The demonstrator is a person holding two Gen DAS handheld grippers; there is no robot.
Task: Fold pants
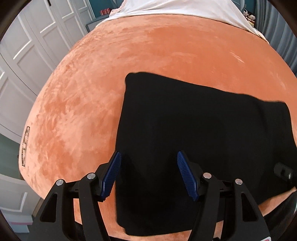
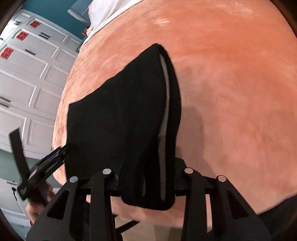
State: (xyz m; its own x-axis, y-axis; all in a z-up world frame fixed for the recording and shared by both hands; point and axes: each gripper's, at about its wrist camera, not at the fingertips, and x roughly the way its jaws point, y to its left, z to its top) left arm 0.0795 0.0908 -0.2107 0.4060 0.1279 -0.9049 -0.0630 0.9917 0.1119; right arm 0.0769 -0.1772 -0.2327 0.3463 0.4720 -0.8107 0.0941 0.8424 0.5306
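Pants: the black pants [image 1: 200,144] lie folded into a rough rectangle on the orange bedspread [image 1: 104,89], towards its near edge, and in the right wrist view the pants [image 2: 118,118] rise off the bedspread [image 2: 232,92] at the near end.

Left gripper: here's the left gripper [image 1: 148,161], jaws spread wide, blue ribbed pads [image 1: 111,176] clear to see. It hangs just above the near left part of the cloth, one pad over the pants' left edge, the other over the black fabric (no cloth between them that I can see).

Right gripper: the right gripper [image 2: 148,185] has its fingers buried under draped cloth, so I cannot see the pads themselves. The pants hang bunched from between the two finger arms, a pale grey stripe [image 2: 165,103] running down the lifted fold, which says it is clamped on the fabric.

Other view of the left tool: at the lower left of the right wrist view, the left gripper [image 2: 53,157] shows blurred beside the pants' edge.

Surroundings: white panelled wardrobe doors [image 1: 27,61] stand to the left, a white sheet [image 1: 176,11] covers the far end of the bed.
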